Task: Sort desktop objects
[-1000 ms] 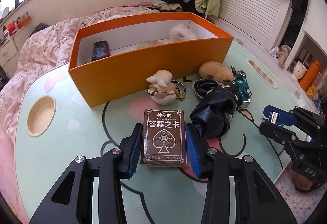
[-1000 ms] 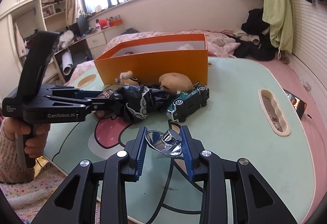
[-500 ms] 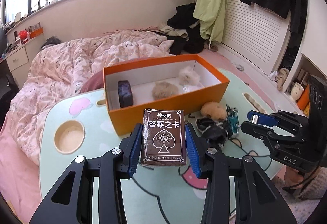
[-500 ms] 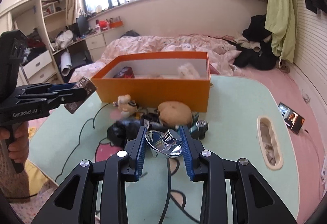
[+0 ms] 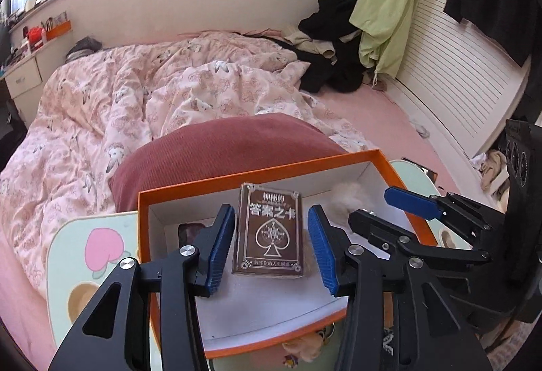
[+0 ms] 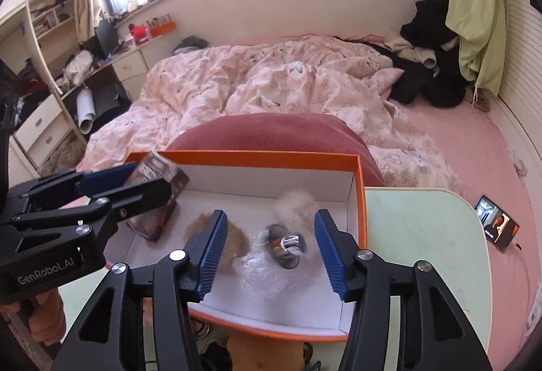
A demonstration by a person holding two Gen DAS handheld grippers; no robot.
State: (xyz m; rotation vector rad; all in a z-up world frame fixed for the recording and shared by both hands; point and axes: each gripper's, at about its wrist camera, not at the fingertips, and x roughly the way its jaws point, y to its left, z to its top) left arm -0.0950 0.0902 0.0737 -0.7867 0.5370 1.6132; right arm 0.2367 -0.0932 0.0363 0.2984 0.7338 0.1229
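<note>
card deck (image 5: 270, 232) drops between opening left tongs (image 5: 271, 244); metal clip (image 6: 284, 244) falls free below opening right tongs (image 6: 267, 251). keep both over orange box (image 5: 257, 170) until jaws clear.

Each unit, left gripper (image 5: 271, 251) and right gripper (image 6: 267, 251), has a matte black frame with triangular cut-outs, silver round-head screws at the linkage pivots, and two fingers (image 5: 222, 251) faced with ribbed blue pads. The left unit's side carries white "GenRobot.AI" lettering. A hand (image 6: 45, 320) grips its black handle.
</note>
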